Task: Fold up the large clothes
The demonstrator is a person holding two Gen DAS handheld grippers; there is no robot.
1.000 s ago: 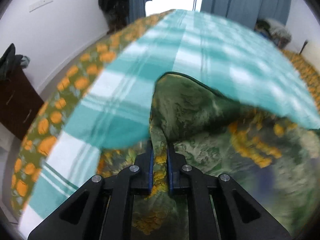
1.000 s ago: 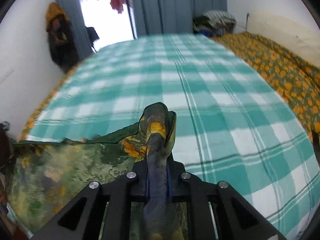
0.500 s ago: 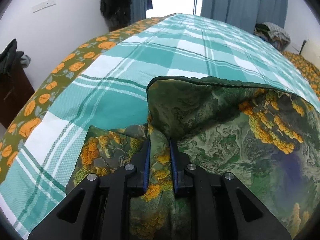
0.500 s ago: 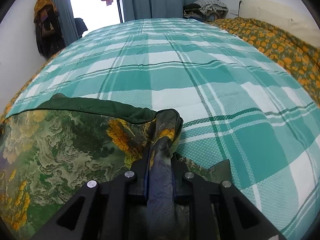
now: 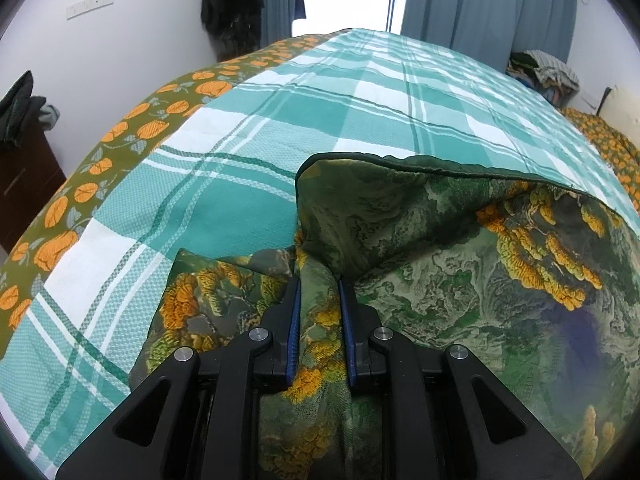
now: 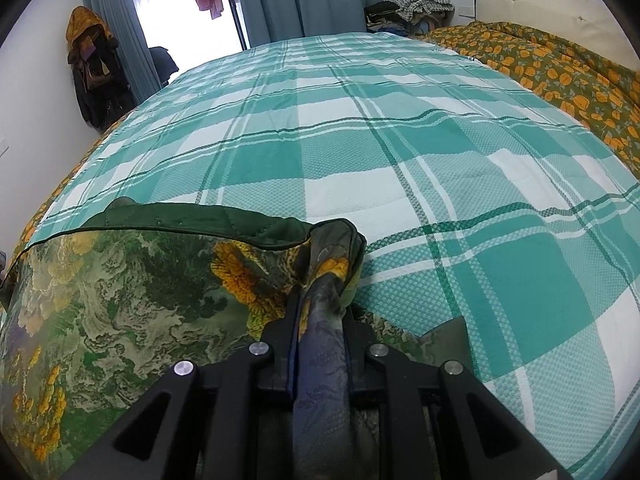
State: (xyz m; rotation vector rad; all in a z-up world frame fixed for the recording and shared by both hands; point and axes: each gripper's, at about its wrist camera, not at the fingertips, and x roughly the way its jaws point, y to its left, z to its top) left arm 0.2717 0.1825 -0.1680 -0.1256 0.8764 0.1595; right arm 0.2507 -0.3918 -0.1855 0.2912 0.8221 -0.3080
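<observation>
Garment — green, orange-flowered, dark-hemmed — bunched in both clenched hand-held grippers.

What I could not make out from either wrist

From the left gripper, the green printed cloth ran off the frame to its right and below, and the bunched fabric hid the inner faces of the pads. Ahead of the right gripper the same cloth covered the checked bedspread to its left; the pile of clothes far ahead was too small to sort.
</observation>
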